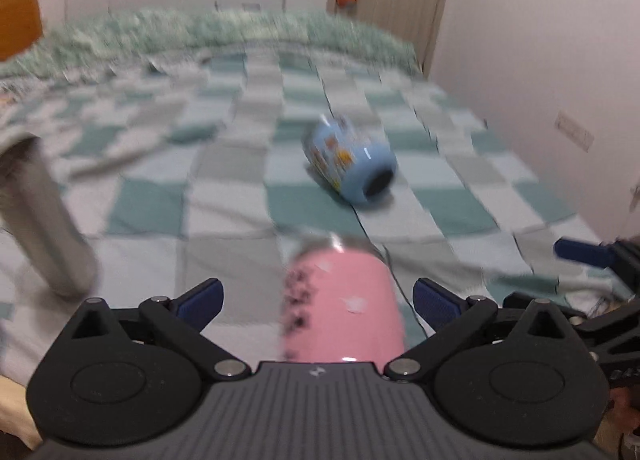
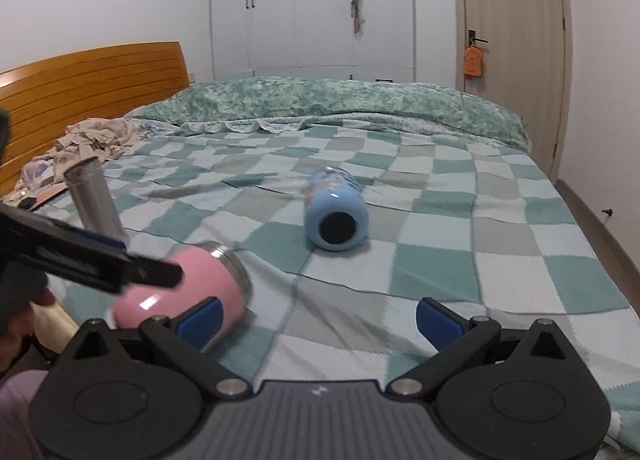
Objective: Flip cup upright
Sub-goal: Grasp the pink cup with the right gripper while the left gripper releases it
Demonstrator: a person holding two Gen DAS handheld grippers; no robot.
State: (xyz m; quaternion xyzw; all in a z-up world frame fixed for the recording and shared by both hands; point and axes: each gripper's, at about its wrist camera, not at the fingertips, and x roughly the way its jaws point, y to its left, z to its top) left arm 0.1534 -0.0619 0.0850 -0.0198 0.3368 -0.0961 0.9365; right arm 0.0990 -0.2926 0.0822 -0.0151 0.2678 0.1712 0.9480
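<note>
So the thing that matters here is how the pink cup point(image 1: 342, 308) lies relative to the left gripper point(image 1: 318, 302). In the left wrist view it sits low in the centre of the frame, right between the two blue finger pads point(image 1: 200, 298), on its side, with its long axis running straight away from the camera along the fingers. The steel rim is at the far end (the right wrist view shows that rim point(image 2: 236, 272) pointing up and to the right). The jaws are spread wide with a gap on both sides of the cup, so nothing is gripped yet.

The right gripper point(image 2: 318, 314) is released too, holding nothing, and the pink cup point(image 2: 180, 292) is off at its lower left, so the left hand is clearly the nearer one. My guess is the left closes on the body and then tips the rim end upward.

There's also a blue printed cup point(image 1: 348, 160) lying on its side mid-frame, farther out on the checkered bedspread point(image 1: 440, 212), dark end facing the cameras, and a steel tumbler point(image 2: 96, 200) standing at left, both well apart from the fingers. The left view is pretty smeared, so whether the pads touch the bedspread I can't tell.
</note>
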